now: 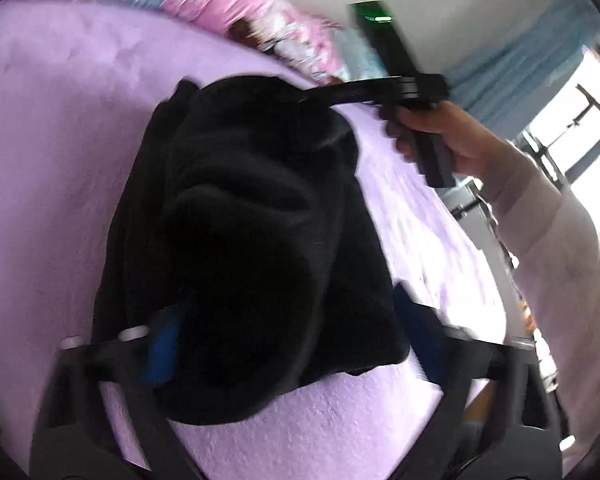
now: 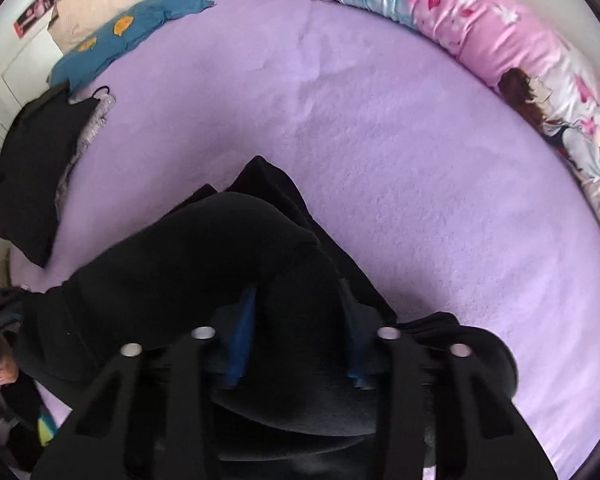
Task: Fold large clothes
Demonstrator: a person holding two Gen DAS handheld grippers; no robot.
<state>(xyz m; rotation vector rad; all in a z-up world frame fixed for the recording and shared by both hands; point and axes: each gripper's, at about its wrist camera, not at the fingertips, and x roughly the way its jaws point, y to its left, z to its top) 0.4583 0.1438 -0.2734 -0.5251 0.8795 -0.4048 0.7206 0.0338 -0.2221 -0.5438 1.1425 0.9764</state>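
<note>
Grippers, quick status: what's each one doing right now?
Left gripper: shut on the black garment, fabric bunched between its fingers.
Right gripper: shut on the same black garment, held over the purple bed.

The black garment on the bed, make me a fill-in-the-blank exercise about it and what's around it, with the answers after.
1. The black garment lies on a bedsheet whose colour is ____.
2. The jaws of both the left gripper and the right gripper grip the ____ garment.
3. The blue pillow bears fish shapes coloured ____.
4. The long bolster along the bed's far edge is mostly ____.

Answers: purple; black; orange; pink
</note>
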